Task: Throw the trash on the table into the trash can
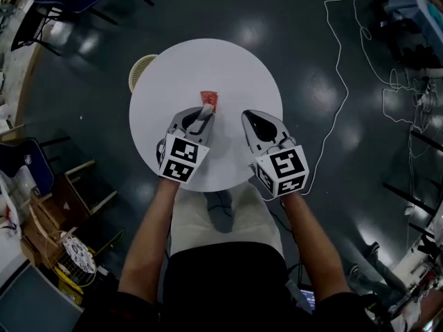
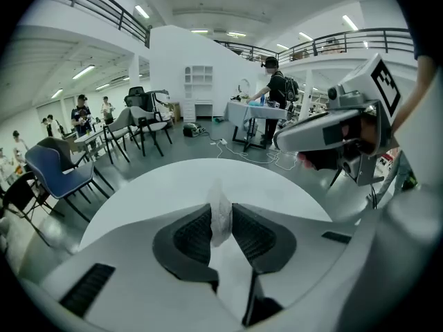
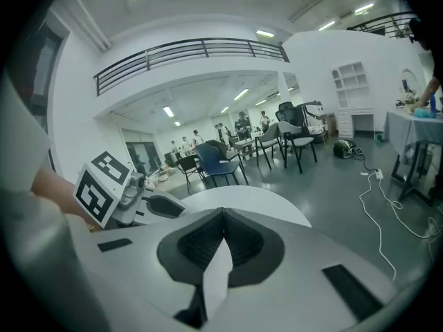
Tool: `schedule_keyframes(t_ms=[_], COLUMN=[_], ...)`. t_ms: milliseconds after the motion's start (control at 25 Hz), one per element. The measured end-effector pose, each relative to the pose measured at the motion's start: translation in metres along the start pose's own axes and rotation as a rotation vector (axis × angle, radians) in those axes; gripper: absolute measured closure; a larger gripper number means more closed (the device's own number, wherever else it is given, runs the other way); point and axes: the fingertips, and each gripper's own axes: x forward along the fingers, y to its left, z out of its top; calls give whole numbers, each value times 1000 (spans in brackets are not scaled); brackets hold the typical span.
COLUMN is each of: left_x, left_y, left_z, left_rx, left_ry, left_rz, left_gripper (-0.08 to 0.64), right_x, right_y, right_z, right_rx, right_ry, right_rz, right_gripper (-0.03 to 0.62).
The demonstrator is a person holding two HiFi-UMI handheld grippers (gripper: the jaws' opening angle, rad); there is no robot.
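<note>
A crumpled whitish wrapper is pinched upright between the jaws of my left gripper, a little above the round white table. In the head view that left gripper sits at the table's middle, just in front of a red scrap of trash lying flat. My right gripper hovers beside it on the right with its jaws together and nothing between them; its own view shows the right gripper shut. A pale woven trash can stands on the floor at the table's far-left edge.
Dark glossy floor surrounds the table. White cables trail on the right, and chairs and boxes stand on the left. In the left gripper view, chairs and people stand farther off in the hall.
</note>
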Motion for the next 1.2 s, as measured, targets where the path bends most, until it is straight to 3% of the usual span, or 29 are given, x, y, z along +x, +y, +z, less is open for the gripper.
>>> schedule_keyframes(t_ms=[360,640,880,1200], left_x=[-14,-21,-46,-68], left_y=[30,72,129,215], left_z=[-23,-38,-57,-83], left_rx=[-14,-6,-2,-47], left_ry=[-9,-45,-66,-94], left_rz=[-4,-61,-71,-30], left_gripper=[465,465,465,465], right_x=[25,69,122,204], right_y=[17,44,85,139], right_z=[-5,-6,-5,8], right_rx=[28,78,124,87], right_ry=[-3,-16,-14,12], right_rz=[-30,-96,-120,-68], right_gripper=[575,575,575,575])
